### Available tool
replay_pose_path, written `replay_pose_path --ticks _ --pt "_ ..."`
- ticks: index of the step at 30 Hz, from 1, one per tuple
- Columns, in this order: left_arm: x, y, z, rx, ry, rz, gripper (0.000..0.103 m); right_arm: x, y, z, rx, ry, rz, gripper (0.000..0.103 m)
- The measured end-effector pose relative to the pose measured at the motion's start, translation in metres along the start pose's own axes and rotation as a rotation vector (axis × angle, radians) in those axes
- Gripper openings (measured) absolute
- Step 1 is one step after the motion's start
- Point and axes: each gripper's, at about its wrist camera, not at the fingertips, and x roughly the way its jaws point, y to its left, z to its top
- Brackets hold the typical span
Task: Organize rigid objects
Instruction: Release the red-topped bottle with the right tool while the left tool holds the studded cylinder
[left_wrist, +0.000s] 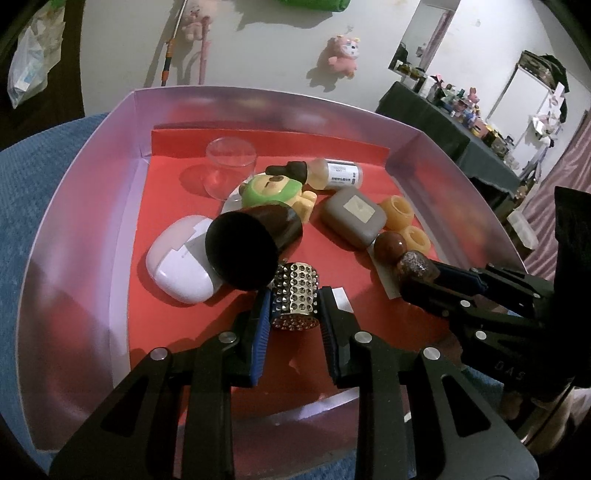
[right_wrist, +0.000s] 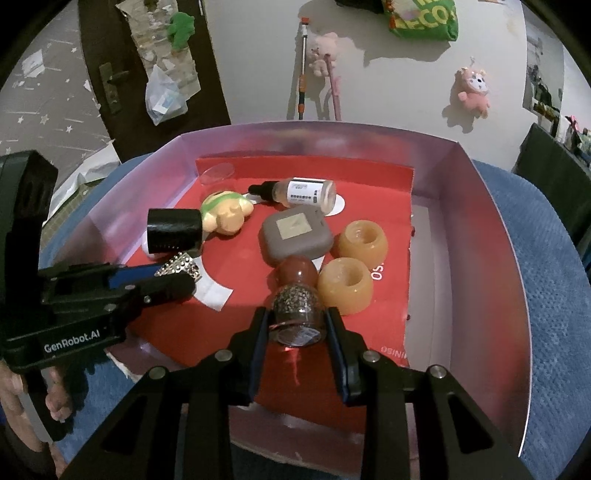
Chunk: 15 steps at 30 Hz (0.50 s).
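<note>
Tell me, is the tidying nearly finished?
Hard to say. Everything in view already sits in the pink box. In hand: the left tool grips a studded cylinder, and the right tool grips a glitter jar. Left lying in a loose pile: dropper bottle, grey case, two amber rings, white case and bear toy.

Pink plush toy (left_wrist: 345, 53) on pale floor, cluttered dark table (left_wrist: 436, 122), plastic bag (right_wrist: 164, 98)
</note>
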Motion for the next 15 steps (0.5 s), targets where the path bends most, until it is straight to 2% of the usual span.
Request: replay_pose_path --ticks 15 --pt "0.0022 -0.001 0.003 0.016 0.0 0.023 0.024 0.001 -0.0025 0.0015 0.015 0.005 0.008 0.033"
